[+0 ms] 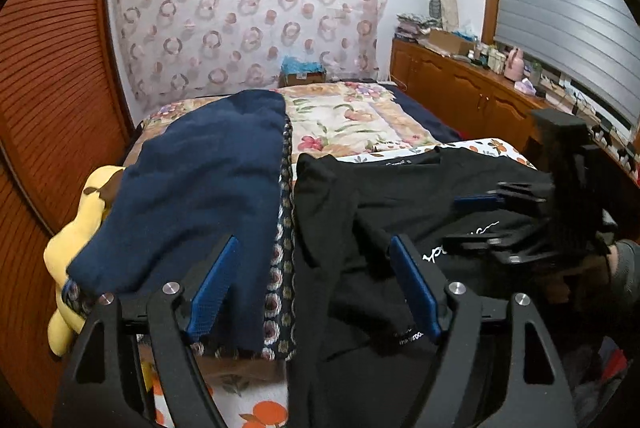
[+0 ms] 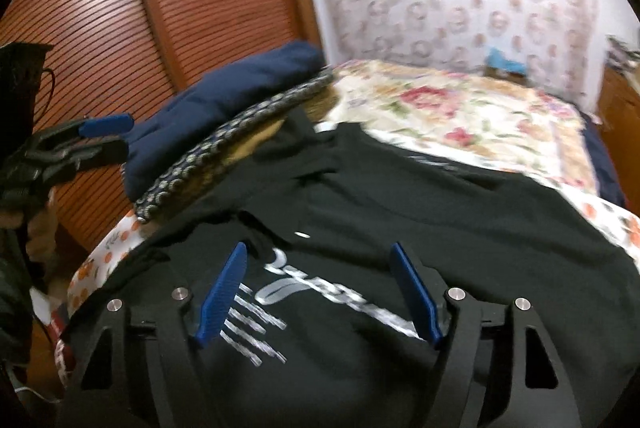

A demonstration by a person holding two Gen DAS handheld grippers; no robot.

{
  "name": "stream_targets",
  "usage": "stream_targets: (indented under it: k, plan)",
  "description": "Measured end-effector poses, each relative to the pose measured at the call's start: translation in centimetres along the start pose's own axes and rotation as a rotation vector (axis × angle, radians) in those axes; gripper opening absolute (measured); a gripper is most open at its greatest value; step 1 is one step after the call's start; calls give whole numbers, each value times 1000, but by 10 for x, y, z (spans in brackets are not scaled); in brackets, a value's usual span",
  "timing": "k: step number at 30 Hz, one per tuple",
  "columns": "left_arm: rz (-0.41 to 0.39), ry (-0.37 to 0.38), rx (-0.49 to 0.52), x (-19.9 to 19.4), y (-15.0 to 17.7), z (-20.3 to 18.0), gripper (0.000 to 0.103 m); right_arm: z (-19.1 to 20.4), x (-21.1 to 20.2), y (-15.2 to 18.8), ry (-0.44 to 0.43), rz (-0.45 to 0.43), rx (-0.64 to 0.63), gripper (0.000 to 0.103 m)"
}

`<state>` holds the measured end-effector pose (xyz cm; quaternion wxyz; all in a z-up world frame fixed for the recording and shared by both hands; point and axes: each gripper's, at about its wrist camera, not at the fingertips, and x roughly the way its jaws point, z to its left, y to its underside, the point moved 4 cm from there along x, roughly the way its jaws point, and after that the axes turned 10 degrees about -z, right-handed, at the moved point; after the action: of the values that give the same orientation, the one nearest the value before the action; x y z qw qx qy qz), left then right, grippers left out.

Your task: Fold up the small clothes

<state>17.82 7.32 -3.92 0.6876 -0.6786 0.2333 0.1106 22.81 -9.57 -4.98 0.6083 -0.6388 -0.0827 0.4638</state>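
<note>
Behind the flowered bed (image 1: 352, 115) hangs a ring-patterned curtain; left gripper (image 1: 316, 288), jaws released, hovers over the black printed T-shirt's (image 1: 400, 195) sleeve at six o'clock; right gripper (image 2: 320, 292), jaws released and empty, hovers above its white print, nearer.

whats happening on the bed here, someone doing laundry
A person is folding clothes on a bed with a handheld gripper in each hand. A black t-shirt with white print lies spread on the orange-patterned sheet. The left gripper is open over the shirt's left edge, and the right gripper is open above the printed chest; neither grips the fabric. A navy garment sits already folded on a patterned cloth to the left.
</note>
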Motion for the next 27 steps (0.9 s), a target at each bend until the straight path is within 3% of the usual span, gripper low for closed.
stream_targets:
  k: [6, 8, 10, 12, 17, 22, 27]
  plan:
    - [5, -8, -23, -3, 15, 1, 78, 21, 67, 4, -70, 124, -25, 56]
    - [10, -7, -27, -3, 18, 2, 78, 26, 80, 5, -89, 138, -18, 40]
    - [12, -12, -28, -3, 21, 3, 78, 29, 81, 3, -89, 129, -35, 15]
    - [9, -13, -35, -4, 21, 2, 78, 26, 70, -6, -99, 90, -39, 7]
    - [-1, -1, -34, -5, 23, -2, 78, 3, 32, -34, -17, -15, -26, 6]
    - [-9, 9, -19, -1, 20, -11, 78, -12, 15, -10, 95, -1, -41, 6]
    - [15, -3, -6, 12, 18, -17, 78, -9, 12, -10, 122, -16, -14, 10]
